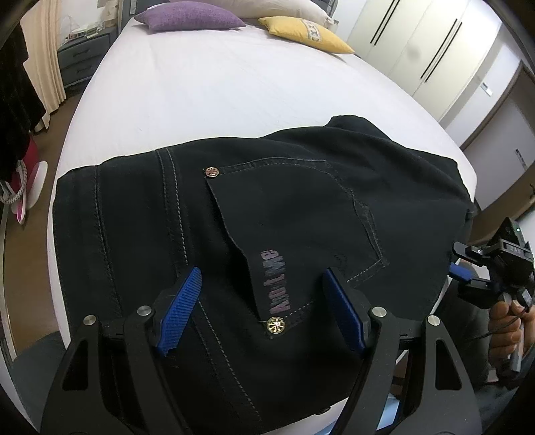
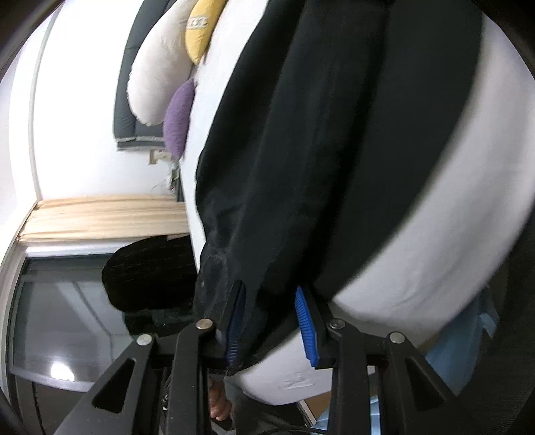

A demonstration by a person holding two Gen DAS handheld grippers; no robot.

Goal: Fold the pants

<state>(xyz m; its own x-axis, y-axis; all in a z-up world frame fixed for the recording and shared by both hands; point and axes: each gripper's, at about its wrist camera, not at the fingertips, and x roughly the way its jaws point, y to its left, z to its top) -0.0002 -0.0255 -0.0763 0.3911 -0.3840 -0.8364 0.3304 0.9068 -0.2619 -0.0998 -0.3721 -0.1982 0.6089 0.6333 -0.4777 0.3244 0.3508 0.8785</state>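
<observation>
Black pants (image 1: 274, 214) lie folded across the near end of a white bed (image 1: 214, 83), back pocket with brass rivets facing up. My left gripper (image 1: 264, 284) is open, its blue pads just above the pocket area, holding nothing. My right gripper (image 1: 463, 271) is at the pants' right edge by the bed side. In the right wrist view, which is rolled sideways, the right gripper (image 2: 271, 301) is open, with the edge of the pants (image 2: 317, 150) lying between its blue pads (image 2: 306, 321); the pads are well apart and do not pinch the cloth.
Purple (image 1: 190, 15), yellow (image 1: 307, 35) and white (image 1: 274, 6) pillows lie at the bed's far end. A nightstand (image 1: 83, 57) and curtain (image 1: 43, 67) stand at the left, white wardrobes (image 1: 434, 43) at the right. A pink object (image 1: 30, 187) is on the floor at left.
</observation>
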